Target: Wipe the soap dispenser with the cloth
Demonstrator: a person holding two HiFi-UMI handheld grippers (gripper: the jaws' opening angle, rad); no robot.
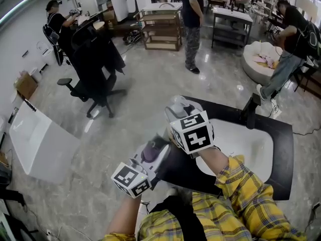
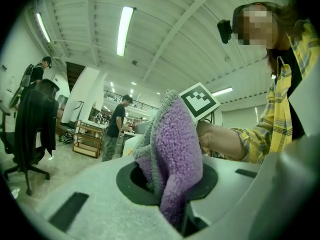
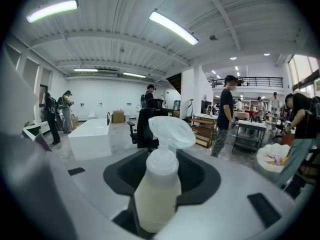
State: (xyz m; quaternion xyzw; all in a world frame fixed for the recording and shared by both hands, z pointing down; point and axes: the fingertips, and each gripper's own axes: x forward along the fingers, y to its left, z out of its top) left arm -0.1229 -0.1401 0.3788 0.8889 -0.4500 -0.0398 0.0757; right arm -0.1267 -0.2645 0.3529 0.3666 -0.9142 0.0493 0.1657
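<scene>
Left gripper: we have it clamped on a fuzzy purple knit cloth with a greyish side. The cloth stands up out of the jaws as a folded wad. The left gripper view shows that pinch plainly. In the head view we only get a purple scrap past the gripper's end. The left gripper view also shows our yellow plaid sleeve and forearm, and the right gripper's marker cube just behind the top of the cloth. Contact there: can't tell.

Right gripper: jaws part-way apart and closed on the body of a translucent white plastic soap dispenser. It sits upright in that view with a clear pump head on top. The head view gives us only the pump head poking past the cube; the body is hidden. The cloth shows in the left gripper view and the head view alone.

Cloth vs dispenser in the head view: close together, cloth lower left of the pump head. Touching or not, we can't tell.

Surroundings in the head view, left to right:
- white rectangular bathtub on the grey marble floor
- black office chair
- person in a dark tee standing
- white basin set in a black surface under our right arm
</scene>
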